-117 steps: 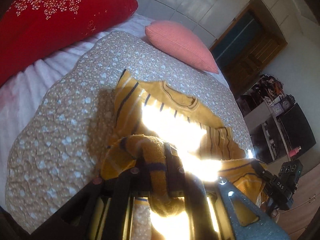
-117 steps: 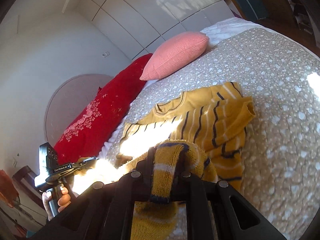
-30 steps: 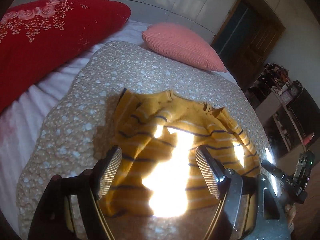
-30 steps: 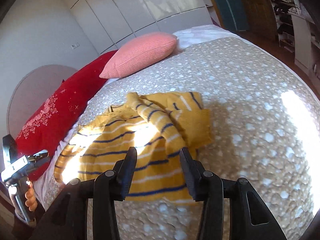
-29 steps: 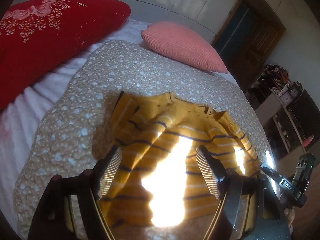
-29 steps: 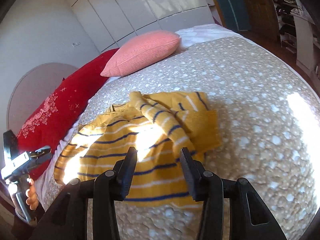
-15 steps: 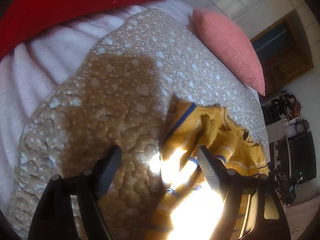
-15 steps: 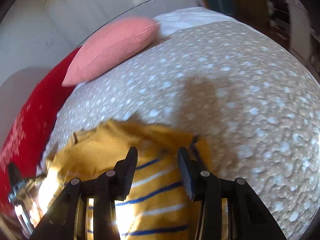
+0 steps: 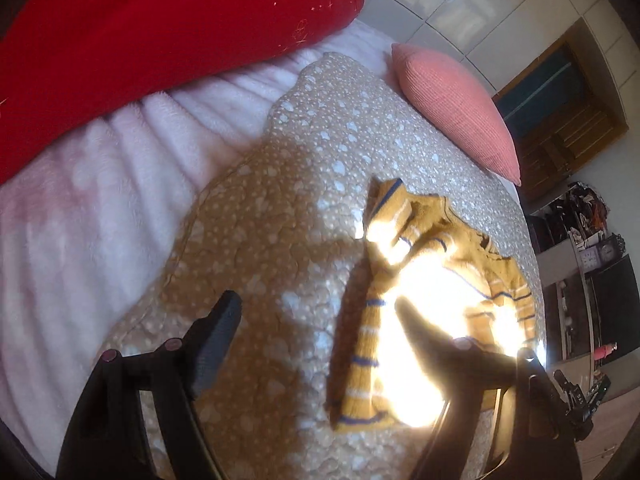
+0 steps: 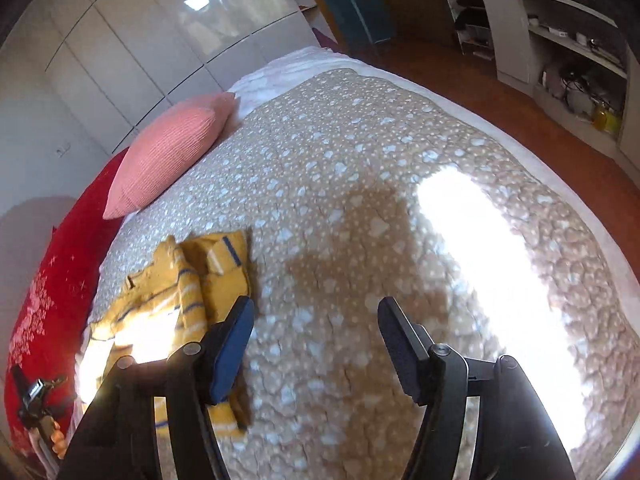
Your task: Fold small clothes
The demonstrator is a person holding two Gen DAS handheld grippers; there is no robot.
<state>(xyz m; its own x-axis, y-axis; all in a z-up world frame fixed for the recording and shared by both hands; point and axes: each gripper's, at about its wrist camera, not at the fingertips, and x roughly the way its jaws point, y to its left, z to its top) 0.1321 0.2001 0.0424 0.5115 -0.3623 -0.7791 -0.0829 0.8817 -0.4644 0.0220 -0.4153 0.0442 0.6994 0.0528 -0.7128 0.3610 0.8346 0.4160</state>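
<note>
I count one yellow striped sweater [image 9: 424, 280] lying on the bed, and it is the only piece of clothing I can see. There are two pillows: one red pillow [image 9: 140, 28] with a small flower pattern and one pink pillow [image 9: 456, 108]. One beige blanket [image 9: 280, 208] with white dots covers the bed, and under it there is one white sheet [image 9: 80, 200]. I hold two tongs, my left tongs [image 9: 316, 316] and my right tongs [image 10: 316, 320], and each of them has two fingers, so four fingers together.
</note>
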